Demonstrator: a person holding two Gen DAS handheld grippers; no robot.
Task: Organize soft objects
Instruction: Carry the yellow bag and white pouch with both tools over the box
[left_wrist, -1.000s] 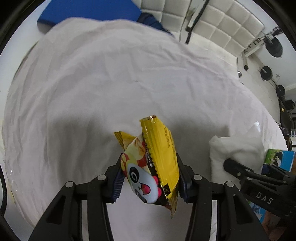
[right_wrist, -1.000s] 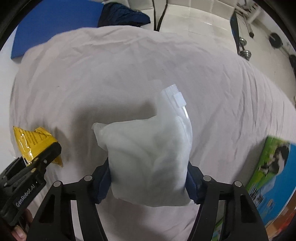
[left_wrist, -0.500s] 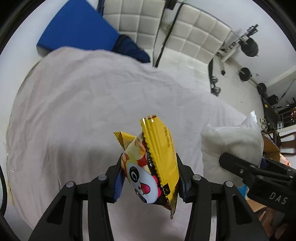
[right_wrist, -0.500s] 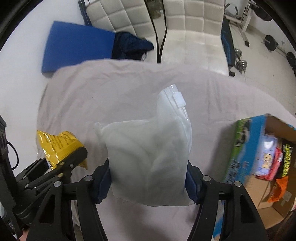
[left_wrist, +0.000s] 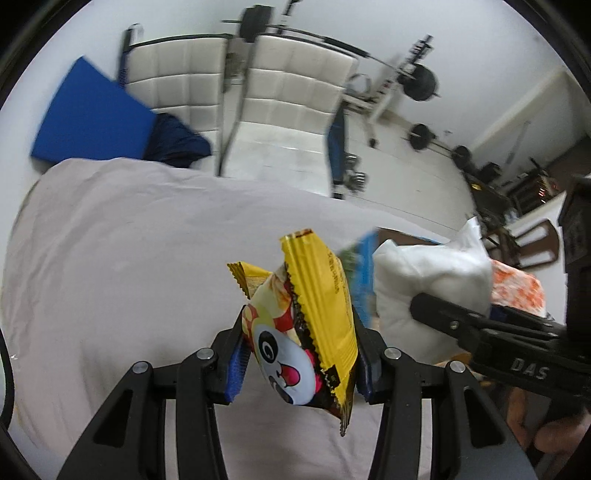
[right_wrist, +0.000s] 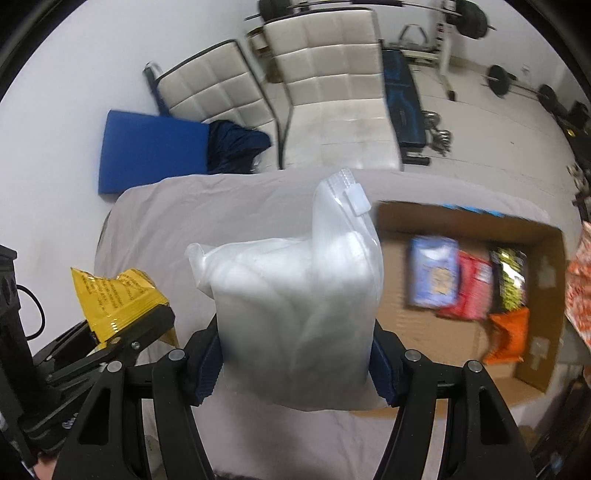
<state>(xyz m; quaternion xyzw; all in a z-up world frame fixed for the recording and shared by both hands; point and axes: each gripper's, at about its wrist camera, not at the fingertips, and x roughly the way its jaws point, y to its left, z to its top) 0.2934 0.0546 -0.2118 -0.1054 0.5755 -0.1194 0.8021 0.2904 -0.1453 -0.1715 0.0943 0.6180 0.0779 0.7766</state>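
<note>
A yellow snack packet (left_wrist: 314, 325) with a panda face is pinched between the blue pads of my left gripper (left_wrist: 299, 365), held above the pale bedsheet (left_wrist: 129, 258). My right gripper (right_wrist: 295, 365) is shut on a white zip bag (right_wrist: 295, 314) stuffed with soft white material. In the left wrist view the white zip bag (left_wrist: 432, 284) and the right gripper's black arm sit to the right. In the right wrist view the yellow packet (right_wrist: 114, 295) shows at lower left. An open cardboard box (right_wrist: 399, 225) holding several snack packets lies to the right.
Two white quilted chairs (right_wrist: 325, 85) and a blue mat (right_wrist: 147, 155) stand beyond the bed. A dark blue garment (right_wrist: 236, 144) lies by the mat. Weights and a bench (right_wrist: 402, 103) fill the far right floor. An orange patterned bag (left_wrist: 517, 291) sits at the right edge.
Both grippers have risen with their loads, so the bed looks smaller and farther. The chairs, gym gear and the open cardboard box have come into view.
</note>
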